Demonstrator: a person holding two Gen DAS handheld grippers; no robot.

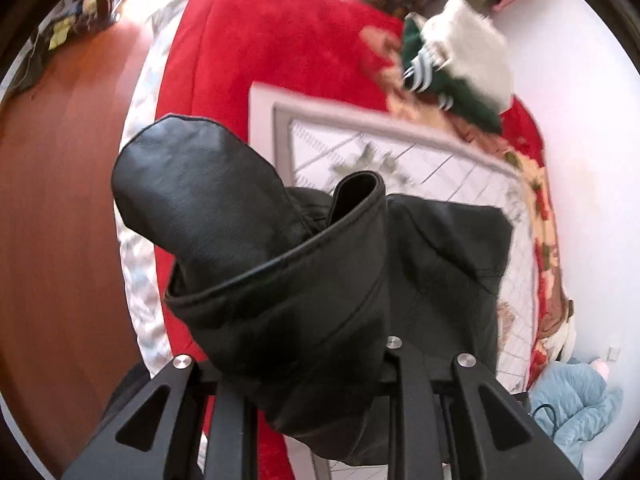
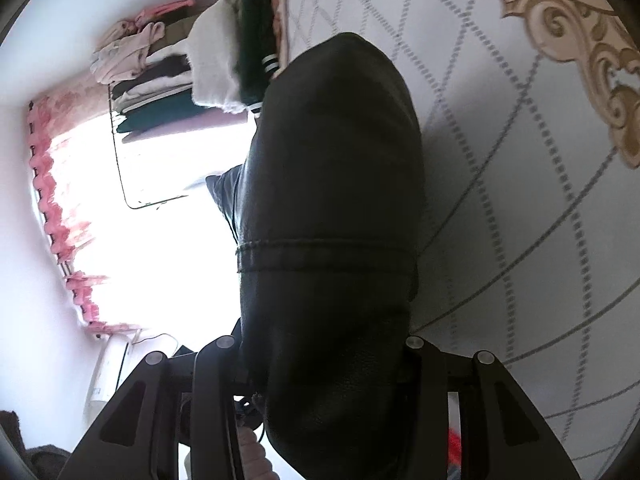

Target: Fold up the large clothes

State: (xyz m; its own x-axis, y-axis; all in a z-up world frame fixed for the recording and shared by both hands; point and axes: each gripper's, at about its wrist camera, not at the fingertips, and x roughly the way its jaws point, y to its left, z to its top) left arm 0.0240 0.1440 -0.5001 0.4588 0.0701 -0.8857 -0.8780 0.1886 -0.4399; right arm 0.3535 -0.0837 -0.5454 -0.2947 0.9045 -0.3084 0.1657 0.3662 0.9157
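Black leather jacket (image 1: 280,272) hangs bunched above the red plush bed (image 1: 280,60), pinched by the left tool (image 1: 316,364) and right tool (image 2: 320,360); slick leather could slip free.

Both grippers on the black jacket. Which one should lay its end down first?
Probably left. The left gripper holds the black leather jacket above the white quilted mat; the right gripper faces partly toward the window.
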